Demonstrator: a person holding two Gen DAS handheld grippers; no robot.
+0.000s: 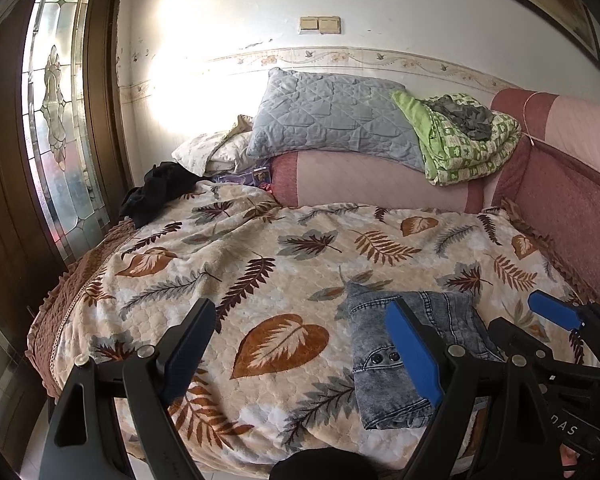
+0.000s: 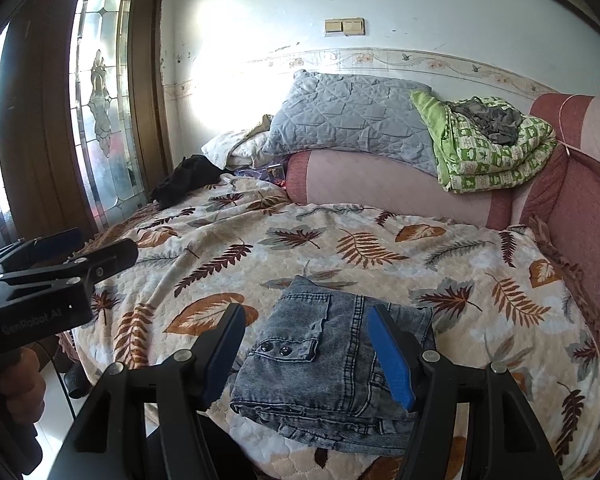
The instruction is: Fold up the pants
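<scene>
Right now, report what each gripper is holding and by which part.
Nothing is held. The left gripper is open over the leaf-print blanket. The right gripper is open above the folded jeans, its pads clear of the denim.

The leaf-print blanket (image 2: 340, 248) lay bare across most of the bed, leaving open room to the left of and beyond the folded denim pants (image 2: 332, 364) near its front edge. At the far side a pink bolster (image 2: 400, 184) barred the way, stacked with a grey pillow (image 2: 352, 120) and a green quilt (image 2: 496, 156). A dark garment (image 1: 160, 188) sat at the far left corner. The padded red sofa back (image 2: 580, 208) closed the right side, the wooden door (image 1: 4, 160) the left.
</scene>
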